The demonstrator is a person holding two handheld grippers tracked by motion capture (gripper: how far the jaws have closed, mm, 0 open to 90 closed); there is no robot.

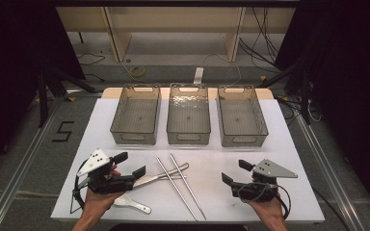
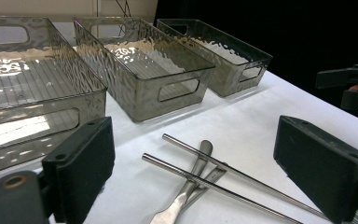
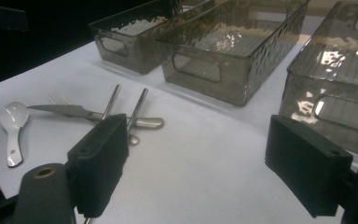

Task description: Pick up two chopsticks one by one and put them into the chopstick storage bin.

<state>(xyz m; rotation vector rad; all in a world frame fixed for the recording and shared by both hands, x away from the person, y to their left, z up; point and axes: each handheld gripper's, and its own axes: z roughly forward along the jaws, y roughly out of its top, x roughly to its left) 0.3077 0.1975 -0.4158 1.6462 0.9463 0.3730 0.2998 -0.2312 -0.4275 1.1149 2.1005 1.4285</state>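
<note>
The cutlery pile (image 1: 171,175) lies just right of the left claw (image 1: 129,164), chopsticks (image 1: 185,185) probably running away from it; both claws gape empty, the right claw (image 1: 236,171) farther.

The left gripper (image 1: 129,164) is hiding the knife's (image 1: 161,176) blade end. The fork (image 3: 58,99) is lying mostly hidden under the knife, and the chopsticks (image 2: 223,179) are running off the near-right edge.

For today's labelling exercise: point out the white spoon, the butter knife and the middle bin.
white spoon (image 3: 13,114), right gripper view, on its bowl.
butter knife (image 3: 63,109), right gripper view, on its blade.
middle bin (image 1: 188,139), high view, on its near wall.
</note>
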